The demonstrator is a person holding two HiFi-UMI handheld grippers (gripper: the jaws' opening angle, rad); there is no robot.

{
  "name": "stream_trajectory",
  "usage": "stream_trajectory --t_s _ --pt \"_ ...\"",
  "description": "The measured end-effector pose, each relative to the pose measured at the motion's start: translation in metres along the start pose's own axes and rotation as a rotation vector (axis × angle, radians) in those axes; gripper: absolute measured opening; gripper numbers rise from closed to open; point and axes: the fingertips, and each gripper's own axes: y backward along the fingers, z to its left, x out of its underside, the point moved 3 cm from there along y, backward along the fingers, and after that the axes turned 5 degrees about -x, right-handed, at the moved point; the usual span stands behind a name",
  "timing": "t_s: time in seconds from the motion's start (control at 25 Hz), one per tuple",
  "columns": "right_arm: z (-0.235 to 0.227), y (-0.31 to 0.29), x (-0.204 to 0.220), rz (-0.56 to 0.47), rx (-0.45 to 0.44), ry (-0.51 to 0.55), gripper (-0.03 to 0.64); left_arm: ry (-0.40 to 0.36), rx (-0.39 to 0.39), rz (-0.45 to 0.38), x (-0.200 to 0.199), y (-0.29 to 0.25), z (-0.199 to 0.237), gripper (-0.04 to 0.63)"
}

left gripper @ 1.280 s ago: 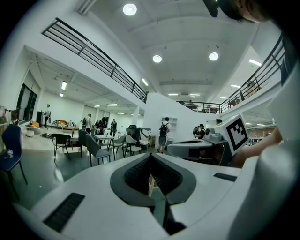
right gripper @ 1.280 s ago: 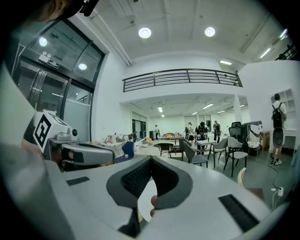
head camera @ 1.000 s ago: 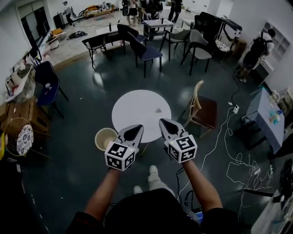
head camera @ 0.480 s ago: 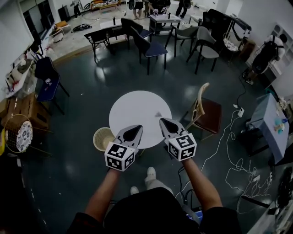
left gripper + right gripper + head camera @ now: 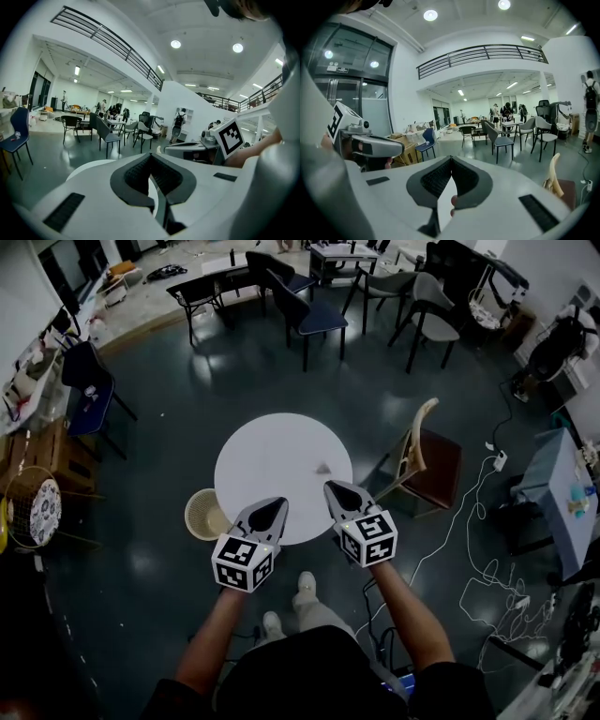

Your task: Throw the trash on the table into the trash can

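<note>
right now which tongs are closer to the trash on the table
Right. The right tongs sit just below the trash in the head view; the left tongs are farther, down-left of it.

**Floor layout, seen from above the person.**
The round table (image 5: 281,451) stands on the floor at the centre, and the piece of trash (image 5: 323,467) lies on its right half. The trash can (image 5: 203,514) stands on the floor just beside the table's near left edge. A chair (image 5: 427,460) stands just to the right of the table. The left gripper (image 5: 278,503) and the right gripper (image 5: 331,487) are side by side over the table's near edge, the left one nearer the trash can. A cluster of chairs (image 5: 314,320) stands far behind the table. Cables (image 5: 487,568) trail over the floor at the near right.
</note>
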Motion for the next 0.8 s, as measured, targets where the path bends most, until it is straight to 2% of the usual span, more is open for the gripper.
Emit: stream_trajectory --t_s 0.44,0.64,0.8 --pt "-0.062 -0.070 0.062 0.139 -0.022 -0.038 0.019 0.075 -0.048 0.090 0.045 -0.065 0.044 0.011" --pt "-0.083 -0.103 0.084 0.186 -0.018 -0.043 0.020 0.133 -0.089 0.101 0.059 -0.085 0.075 0.011" --pt "-0.111 -0.125 0.108 0.222 0.005 -0.054 0.020 0.143 -0.102 0.116 0.076 -0.106 0.085 0.011"
